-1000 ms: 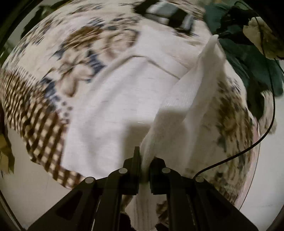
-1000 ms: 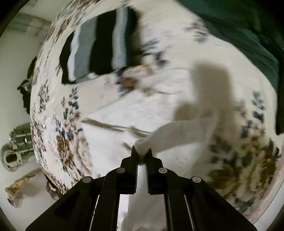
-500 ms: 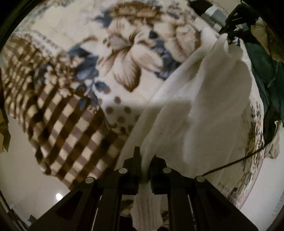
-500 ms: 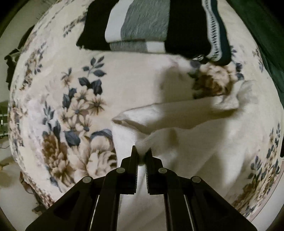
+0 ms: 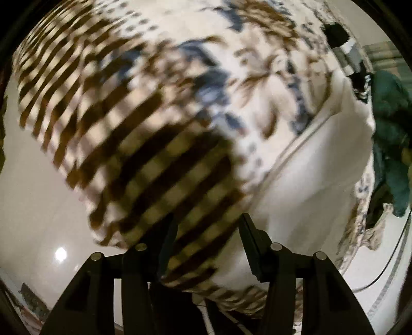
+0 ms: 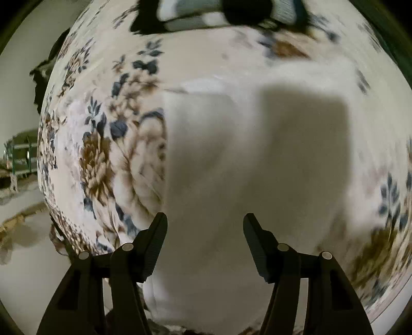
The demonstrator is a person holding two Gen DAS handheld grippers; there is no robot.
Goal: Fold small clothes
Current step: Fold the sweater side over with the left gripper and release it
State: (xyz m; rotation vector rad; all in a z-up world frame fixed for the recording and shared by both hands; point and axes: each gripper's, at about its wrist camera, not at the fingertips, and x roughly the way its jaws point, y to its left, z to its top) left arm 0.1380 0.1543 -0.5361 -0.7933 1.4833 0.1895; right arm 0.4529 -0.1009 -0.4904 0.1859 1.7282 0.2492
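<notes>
A white knit garment (image 6: 231,159) lies flat and folded on the floral blanket (image 6: 103,154). In the left wrist view the same white garment (image 5: 322,167) lies at the right. My left gripper (image 5: 207,226) is open and empty, over the brown checked border of the blanket (image 5: 159,167), left of the garment. My right gripper (image 6: 204,224) is open and empty, just above the near part of the white garment. Both views are motion-blurred.
A folded black, grey and white striped garment (image 6: 219,13) lies at the far edge; it also shows in the left wrist view (image 5: 347,49). Dark green cloth (image 5: 391,134) is heaped at the right. A black cable (image 5: 396,247) runs along the pale floor (image 5: 38,206).
Both grippers have opened and let go of the white garment, which now lies flat and folded. The left gripper has swung left over the checked border.
</notes>
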